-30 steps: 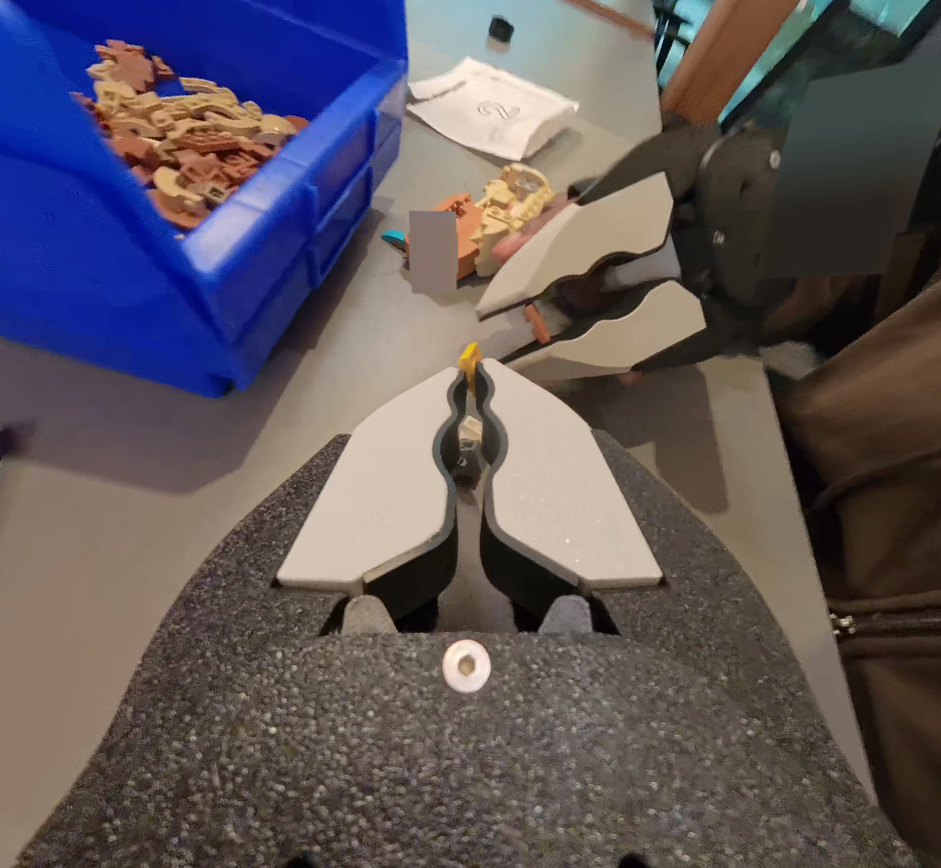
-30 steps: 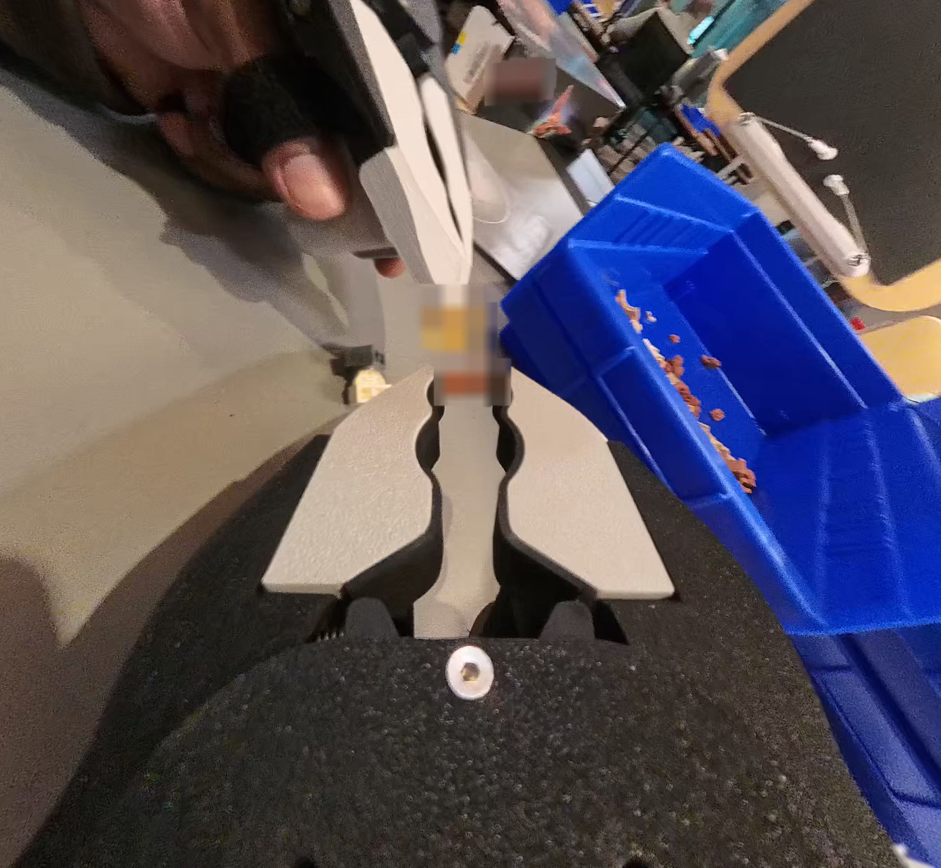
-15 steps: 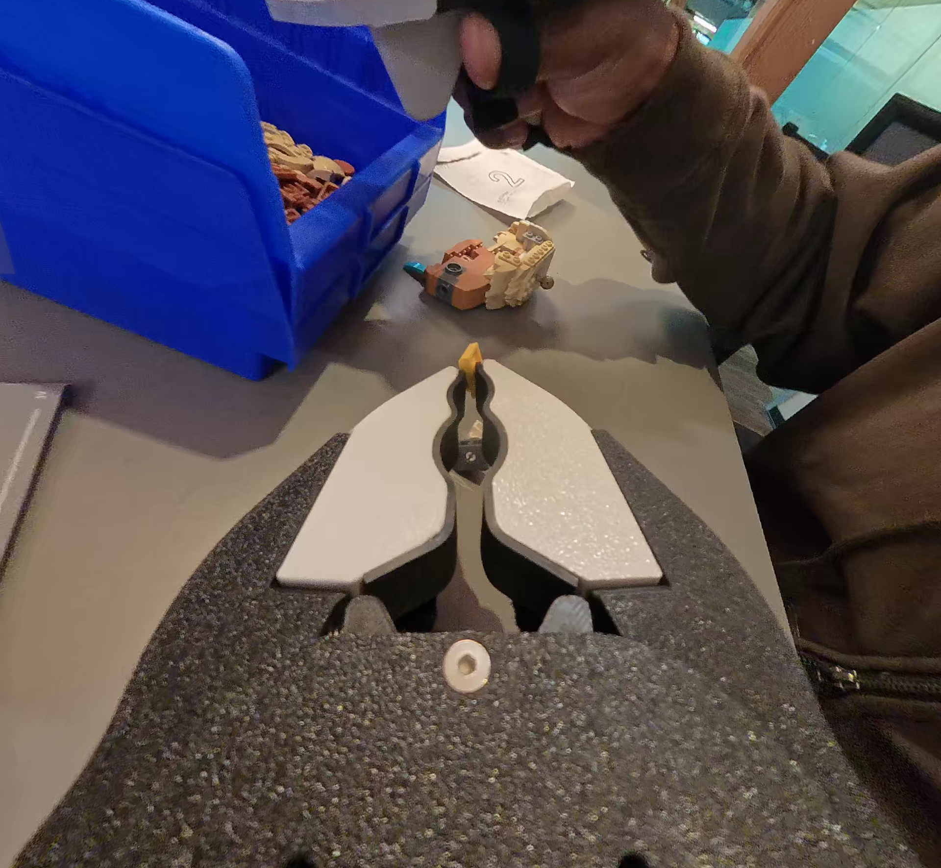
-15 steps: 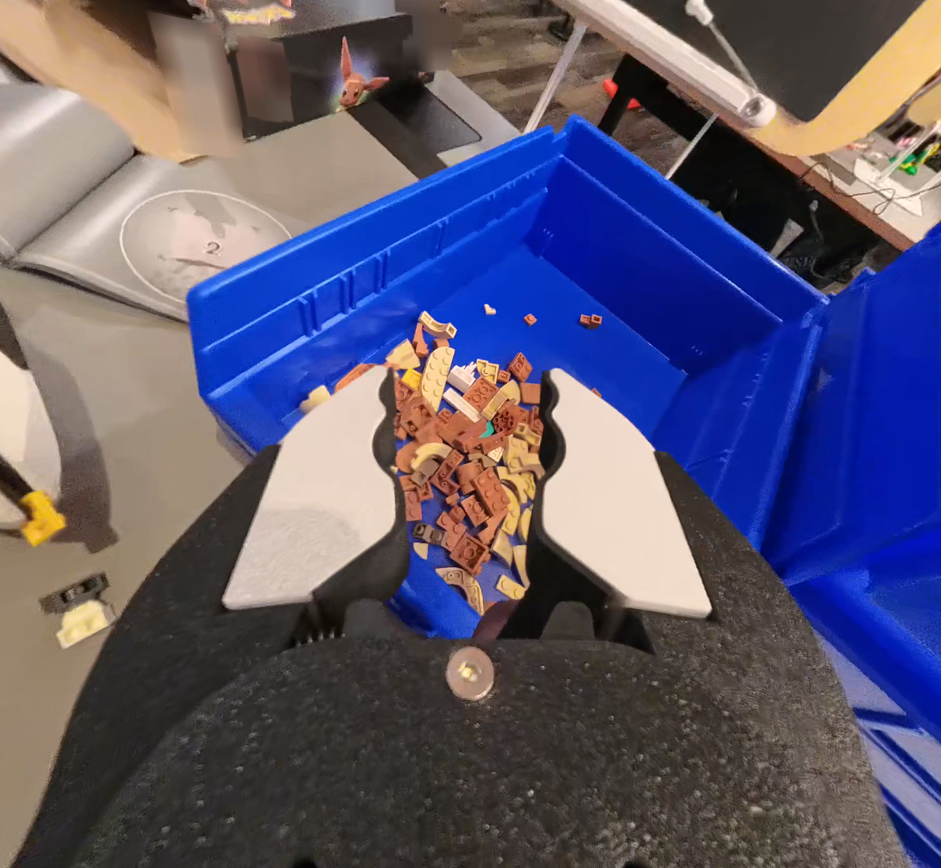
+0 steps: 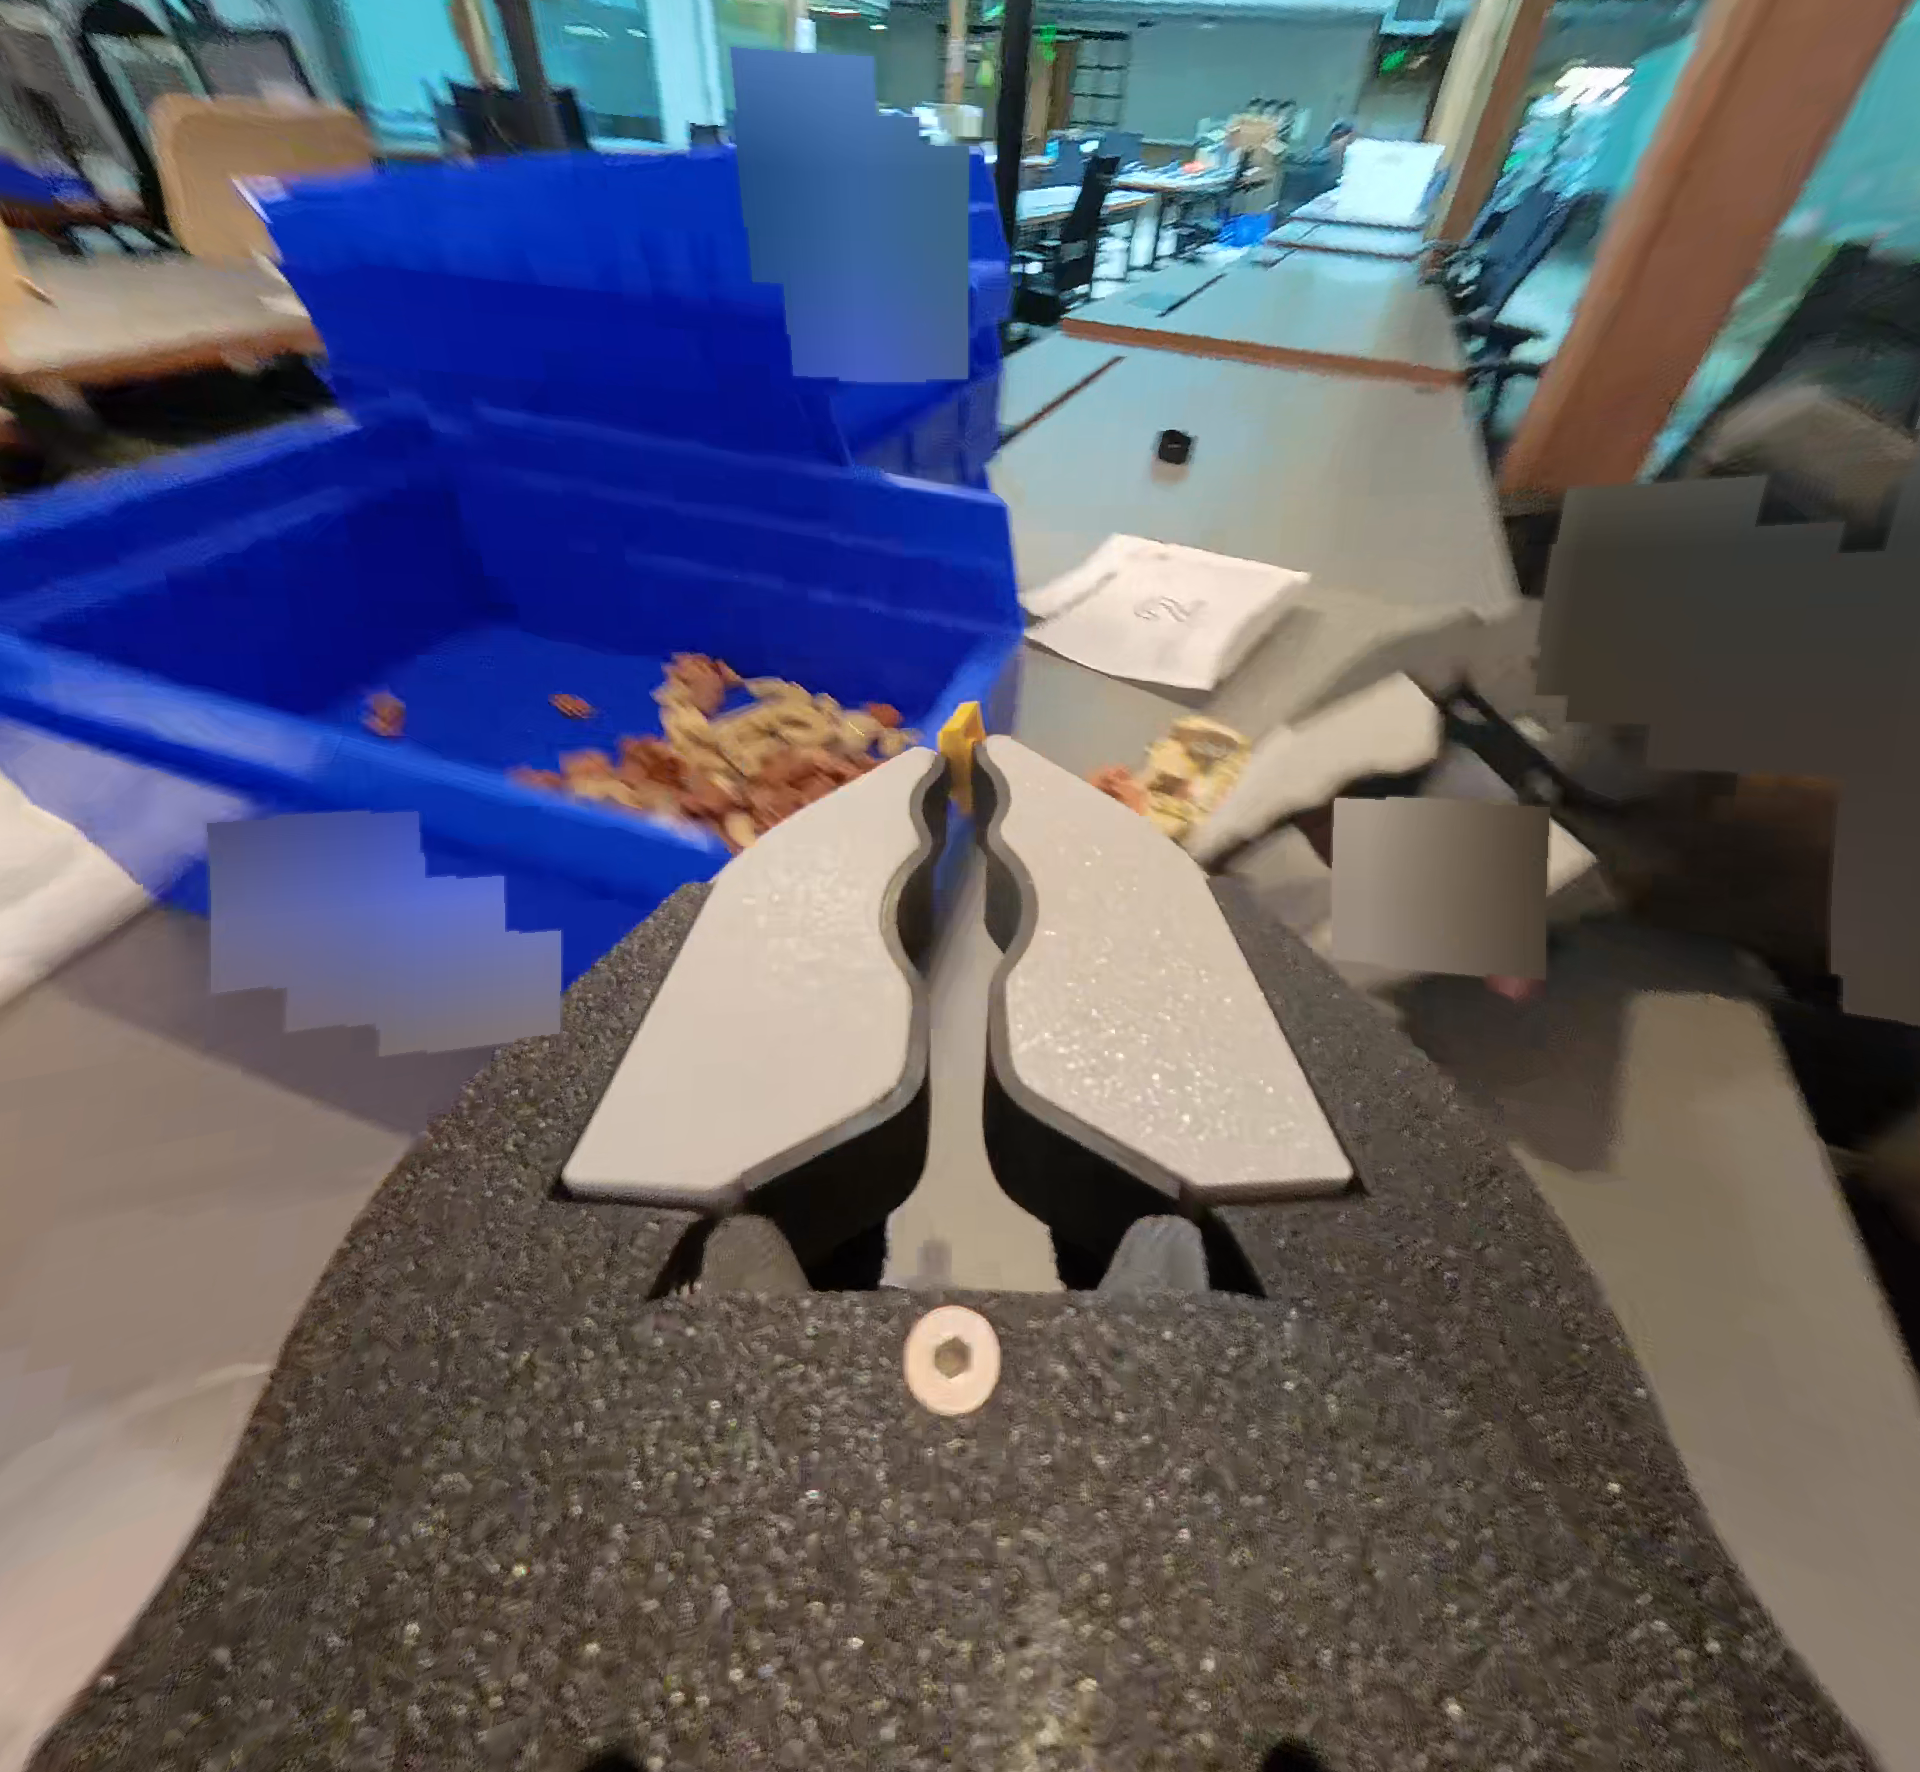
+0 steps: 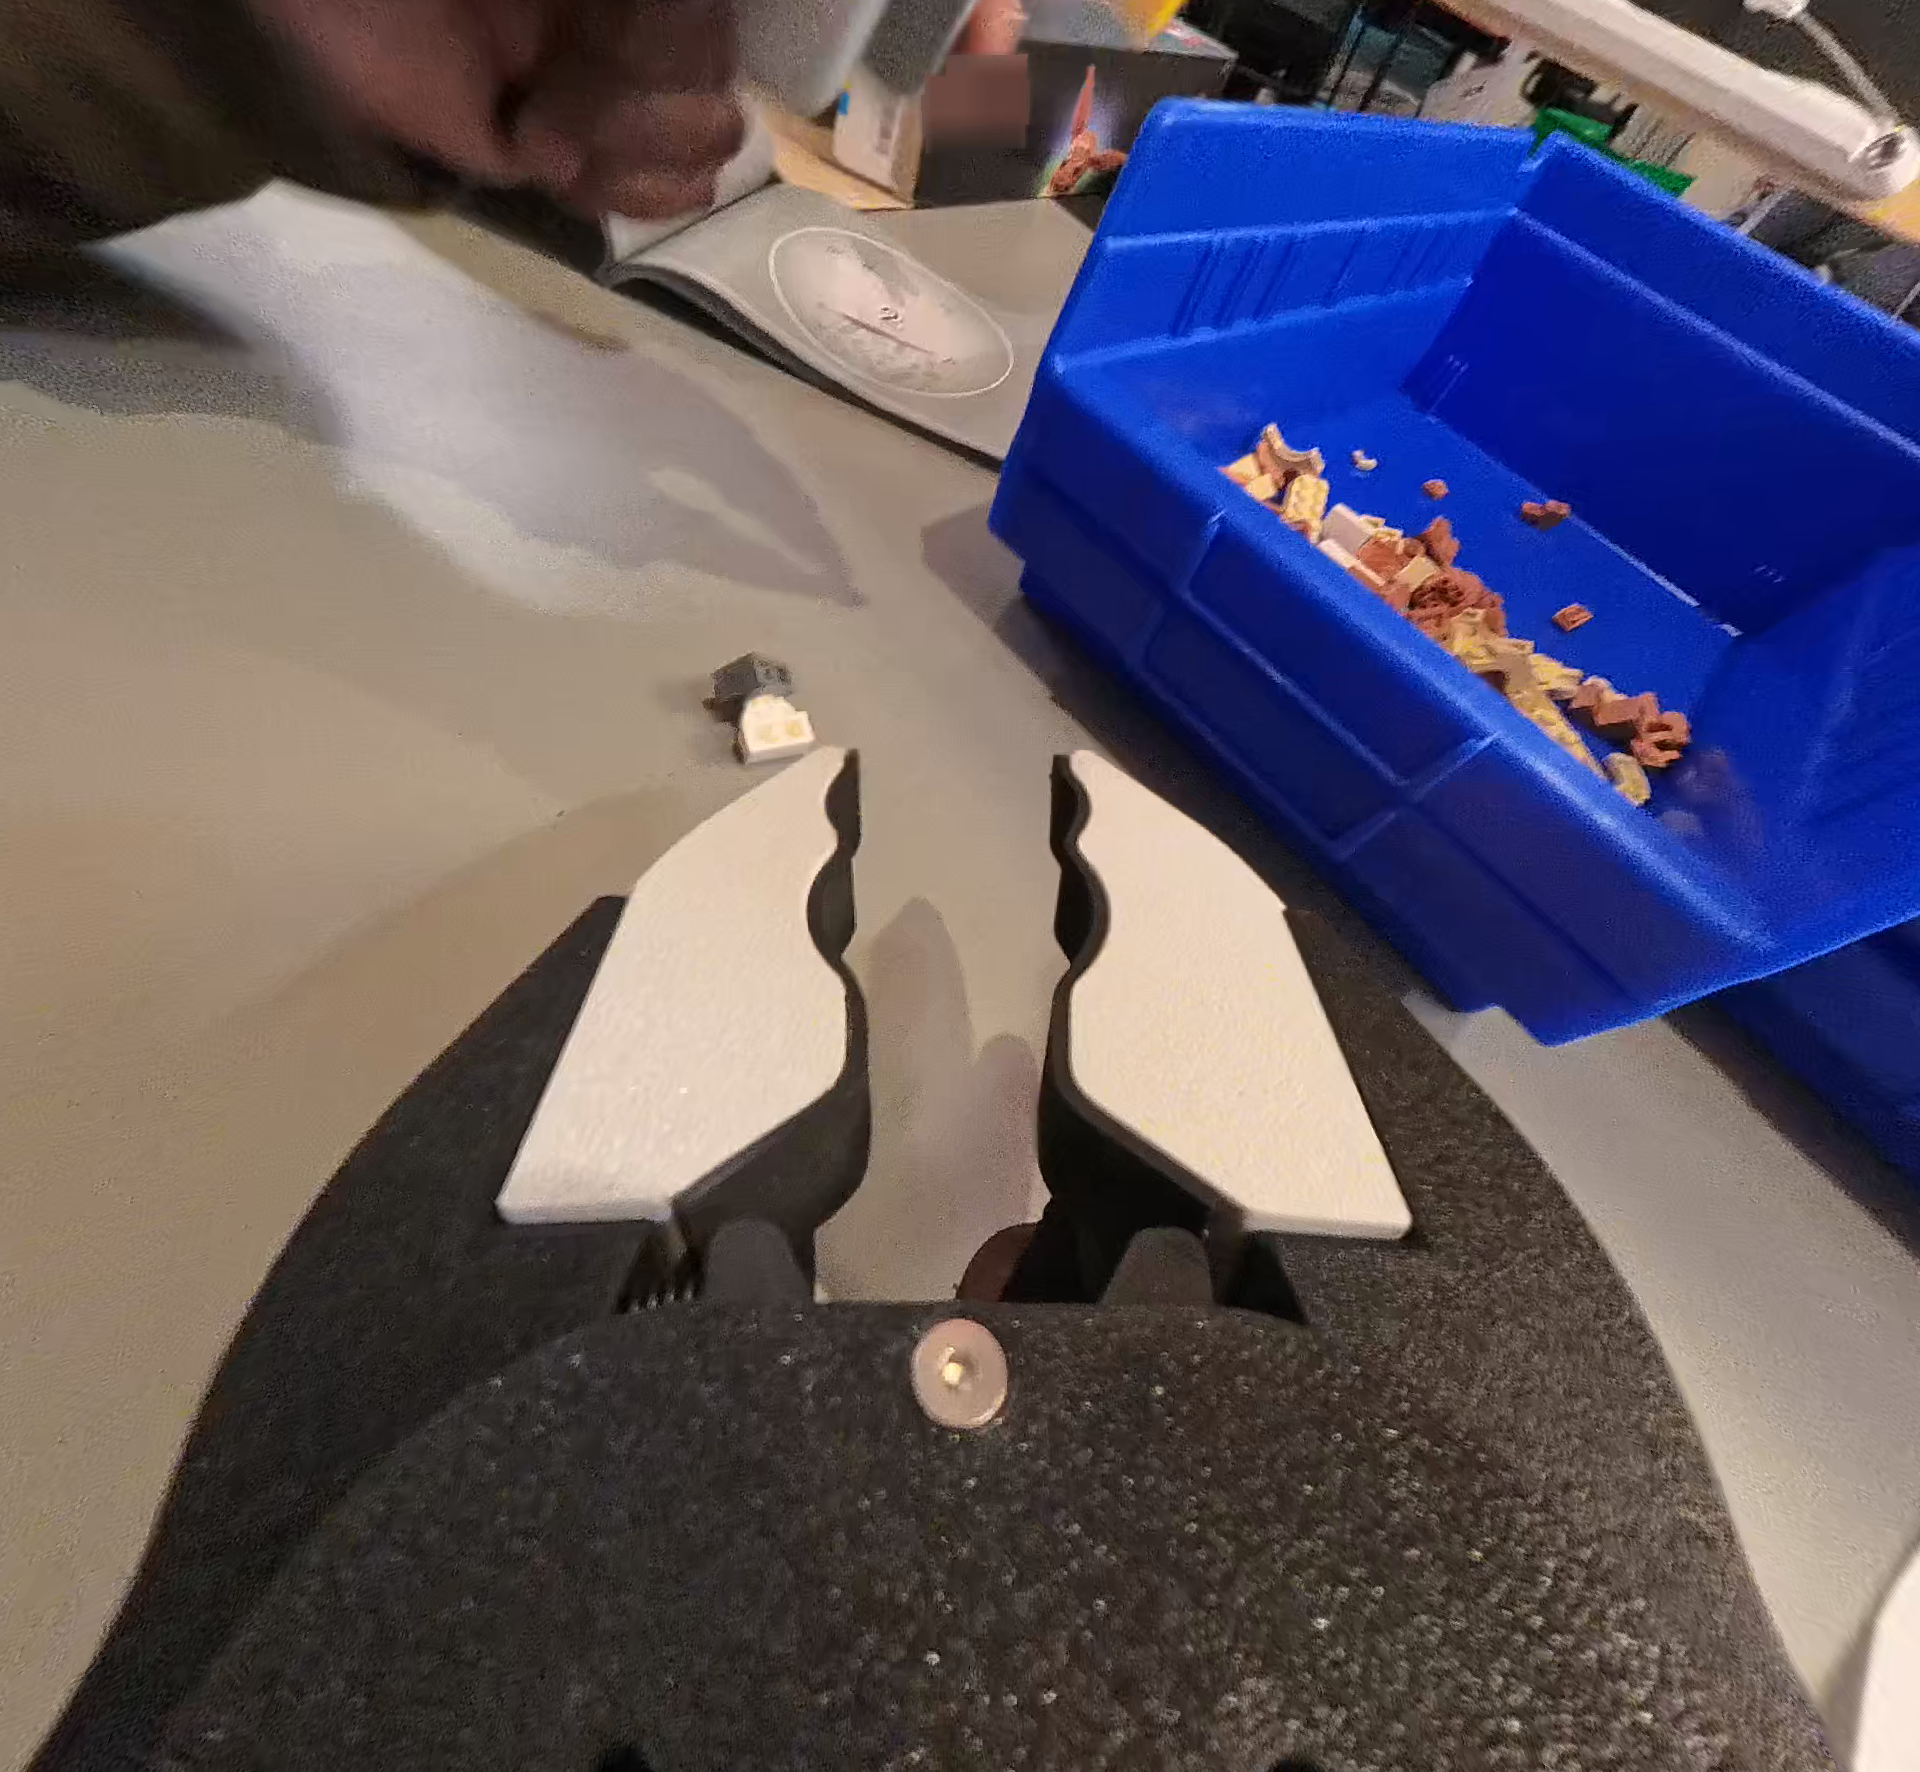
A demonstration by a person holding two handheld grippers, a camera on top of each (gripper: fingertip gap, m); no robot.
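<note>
Gripping one small yellow brick point(image 5: 961, 754) between its pads, my left claw point(image 5: 961, 766) hangs beside one blue bin point(image 6: 1299, 683) holding a heap of brown and tan bricks point(image 6: 1455, 600). My right claw point(image 6: 956, 766) stands open and bare above the grey table point(image 6: 312, 787), near one grey-and-white brick piece point(image 6: 764, 709). One printed booklet point(image 6: 883, 320) lies beyond.
</note>
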